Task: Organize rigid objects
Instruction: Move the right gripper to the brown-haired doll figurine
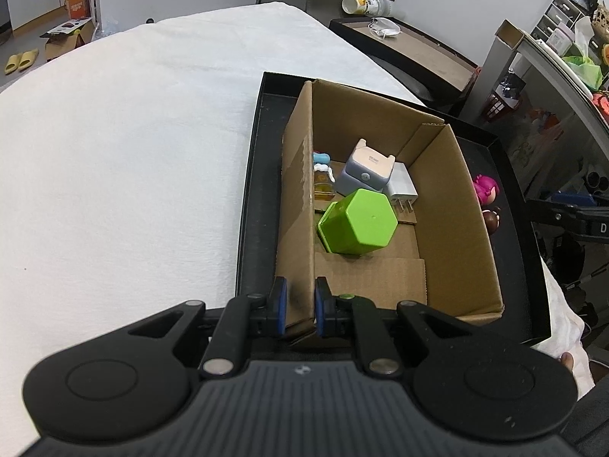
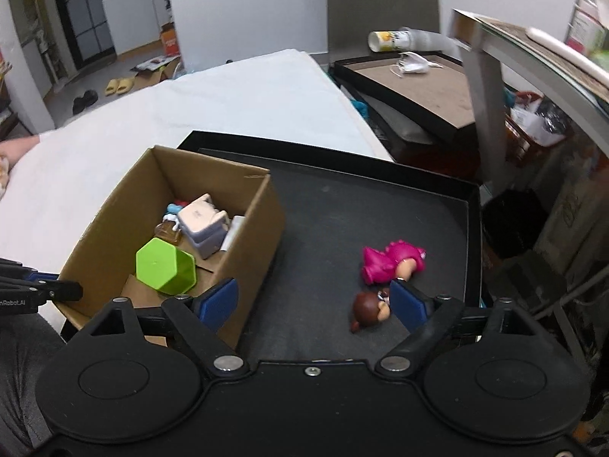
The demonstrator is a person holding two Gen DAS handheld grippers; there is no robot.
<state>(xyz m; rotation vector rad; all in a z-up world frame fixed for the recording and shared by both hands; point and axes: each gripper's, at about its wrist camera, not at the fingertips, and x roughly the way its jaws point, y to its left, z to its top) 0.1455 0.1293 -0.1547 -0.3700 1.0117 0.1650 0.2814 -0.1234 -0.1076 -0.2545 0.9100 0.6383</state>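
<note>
A cardboard box (image 1: pixel 449 205) (image 2: pixel 247 236) stands in a black tray (image 1: pixel 251 198) (image 2: pixel 380 205). Inside it lie a green hexagonal container (image 1: pixel 361 222) (image 2: pixel 165 266), a grey-and-cream block toy (image 1: pixel 367 169) (image 2: pixel 201 224), a white charger (image 1: pixel 403 190), and small items at the left wall. My left gripper (image 1: pixel 300 301) is shut on the box's near left wall. On the tray floor right of the box lie a pink figure (image 2: pixel 392 261) (image 1: pixel 485 187) and a brown-haired figure (image 2: pixel 369 310) (image 1: pixel 491 219). My right gripper (image 2: pixel 314 302) is open above the tray, its right finger beside the brown-haired figure.
The tray rests on a white-covered bed (image 1: pixel 133 152). Past it stands a second black tray (image 2: pixel 415 83) with a white mask, and a tipped cup stack (image 2: pixel 396 40). A metal-framed table (image 2: pixel 495 61) with clutter crowds the right side.
</note>
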